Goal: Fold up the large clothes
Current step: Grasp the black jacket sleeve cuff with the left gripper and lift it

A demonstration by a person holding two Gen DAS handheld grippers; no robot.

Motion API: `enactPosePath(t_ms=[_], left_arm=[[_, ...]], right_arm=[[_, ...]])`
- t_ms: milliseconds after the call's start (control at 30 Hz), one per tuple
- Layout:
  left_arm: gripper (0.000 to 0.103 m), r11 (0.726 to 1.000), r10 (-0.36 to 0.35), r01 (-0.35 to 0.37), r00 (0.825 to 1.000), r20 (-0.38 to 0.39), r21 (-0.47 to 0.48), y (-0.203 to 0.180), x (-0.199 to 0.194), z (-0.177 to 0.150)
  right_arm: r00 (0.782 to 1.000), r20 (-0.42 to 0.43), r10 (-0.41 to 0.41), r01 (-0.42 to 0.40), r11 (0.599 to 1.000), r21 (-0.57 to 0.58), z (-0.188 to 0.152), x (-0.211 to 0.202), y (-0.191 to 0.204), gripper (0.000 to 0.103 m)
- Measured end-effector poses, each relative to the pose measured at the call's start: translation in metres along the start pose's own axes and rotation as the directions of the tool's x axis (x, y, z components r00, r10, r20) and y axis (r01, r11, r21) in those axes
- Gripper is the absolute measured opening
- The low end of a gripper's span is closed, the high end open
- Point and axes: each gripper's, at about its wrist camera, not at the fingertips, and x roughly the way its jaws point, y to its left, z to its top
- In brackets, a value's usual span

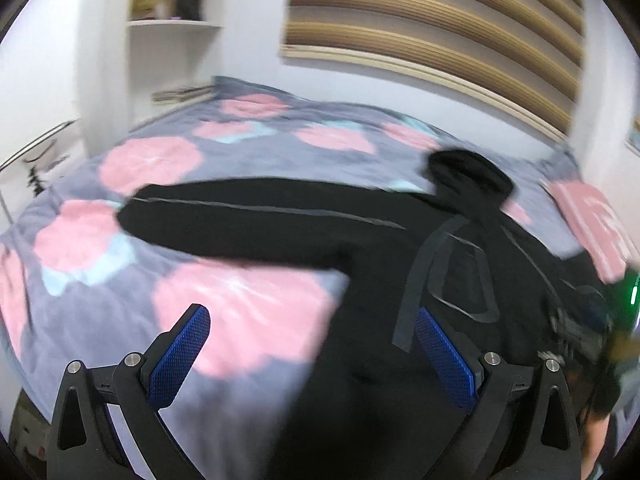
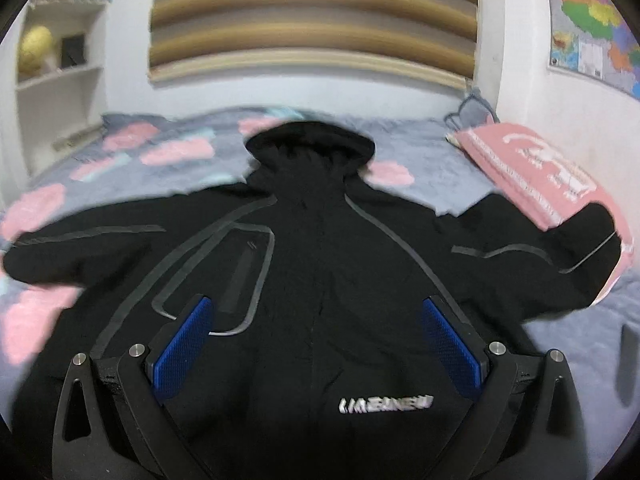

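A black hooded jacket (image 2: pixel 320 264) with grey seam stripes lies spread flat, front up, on the bed, hood toward the wall and both sleeves out to the sides. It also shows in the left wrist view (image 1: pixel 360 248), with its left sleeve stretched across the blanket. My right gripper (image 2: pixel 318 320) is open and empty, above the jacket's chest. My left gripper (image 1: pixel 312 332) is open and empty, above the jacket's left side near the armpit. The other gripper (image 1: pixel 588 320) shows at the right edge of the left wrist view.
The bed is covered by a grey blanket with pink and pale blue blobs (image 1: pixel 224 152). A pink pillow (image 2: pixel 536 168) lies under the jacket's right sleeve end. White shelves (image 2: pixel 56 60) stand at the left, a map (image 2: pixel 592 20) hangs at the right.
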Motion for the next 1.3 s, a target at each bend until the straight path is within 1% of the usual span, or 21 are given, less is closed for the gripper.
enactPosePath(t_ms=[67,133,200,267,300,333,400,500,567,633,700,733,767,867,933,1000,1067,1133,1167,1233,1300], left_arm=[[0.102,0.998,0.040,-0.039,0.999,0.027,-0.043,0.036,0.017,0.016],[0.102,0.992,0.055,-0.049,0.997,0.052,-0.115,0.077,0.032,0.033],[0.102,0.974,0.075,-0.057,0.994,0.075,-0.217,0.126,0.053,0.050],[0.102,0.946,0.100,-0.070,0.992,0.078,-0.316,0.175,0.077,0.065],[0.102,0.934,0.111,-0.077,0.991,0.079,-0.350,0.192,0.087,0.070],[0.102,0.920,0.126,-0.089,0.989,0.071,-0.382,0.211,0.100,0.074],[0.102,0.887,0.138,-0.116,0.990,0.018,-0.447,0.244,0.129,0.078],[0.102,0.847,0.105,-0.112,0.994,-0.043,-0.519,0.273,0.166,0.073],[0.102,0.833,0.078,-0.110,0.994,-0.081,-0.543,0.280,0.189,0.067],[0.102,0.827,0.055,-0.103,0.993,-0.103,-0.552,0.281,0.206,0.063],[0.090,0.838,0.052,-0.103,0.993,-0.110,-0.535,0.276,0.217,0.062],[0.063,0.848,0.055,-0.109,0.991,-0.119,-0.519,0.274,0.222,0.063],[0.044,0.862,0.042,-0.097,0.992,-0.120,-0.497,0.271,0.226,0.066],[0.025,0.901,0.074,-0.102,0.994,-0.082,-0.421,0.256,0.221,0.076],[0.022,0.927,0.080,-0.082,0.997,-0.020,-0.367,0.241,0.204,0.083],[0.021,0.952,0.058,-0.039,0.997,0.055,-0.304,0.221,0.180,0.091],[0.020,0.976,0.011,0.018,0.991,0.130,-0.215,0.190,0.155,0.104],[0.019,0.991,-0.033,0.056,0.982,0.184,-0.120,0.157,0.133,0.114],[0.019,0.994,-0.072,0.087,0.976,0.207,-0.063,0.135,0.122,0.118],[0.019,0.990,-0.139,0.135,0.964,0.226,0.034,0.097,0.108,0.124],[0.018,0.972,-0.213,0.183,0.951,0.225,0.147,0.050,0.098,0.125]], right_arm=[[1.000,-0.023,0.002,-0.002,1.000,-0.011,-0.016,0.019,0.005,0.103],[1.000,-0.028,0.014,-0.015,1.000,-0.025,-0.026,0.028,0.008,0.103],[0.998,-0.053,0.019,-0.021,0.999,-0.039,-0.030,0.039,0.013,0.103],[0.998,-0.054,0.033,-0.035,0.999,-0.039,-0.033,0.042,0.014,0.103],[0.998,-0.048,0.047,-0.048,0.998,-0.033,-0.034,0.043,0.013,0.103],[0.997,-0.049,0.054,-0.056,0.998,-0.027,-0.035,0.044,0.011,0.103],[0.996,-0.057,0.068,-0.070,0.997,-0.018,-0.036,0.046,0.009,0.103],[0.995,-0.068,0.078,-0.079,0.997,-0.012,-0.037,0.049,0.009,0.103],[0.994,-0.071,0.082,-0.083,0.997,-0.010,-0.037,0.050,0.009,0.103],[0.994,-0.072,0.084,-0.085,0.996,-0.008,-0.036,0.051,0.008,0.103],[0.993,-0.075,0.086,-0.087,0.996,-0.007,-0.037,0.051,0.009,0.103],[0.993,-0.075,0.087,-0.088,0.996,-0.006,-0.037,0.052,0.009,0.103],[0.993,-0.077,0.088,-0.089,0.996,-0.004,-0.036,0.053,0.009,0.103],[0.993,-0.078,0.091,-0.092,0.996,-0.001,-0.036,0.054,0.009,0.103],[0.993,-0.078,0.090,-0.090,0.996,-0.002,-0.036,0.054,0.009,0.103],[0.993,-0.078,0.090,-0.090,0.996,-0.002,-0.037,0.054,0.009,0.103],[0.993,-0.078,0.090,-0.091,0.996,-0.001,-0.037,0.054,0.009,0.103],[0.993,-0.078,0.091,-0.091,0.996,-0.002,-0.037,0.054,0.009,0.103],[0.993,-0.078,0.091,-0.091,0.996,-0.002,-0.037,0.054,0.009,0.103],[0.993,-0.078,0.090,-0.091,0.996,-0.002,-0.037,0.054,0.009,0.103],[0.993,-0.078,0.092,-0.092,0.996,-0.001,-0.037,0.054,0.008,0.103]])
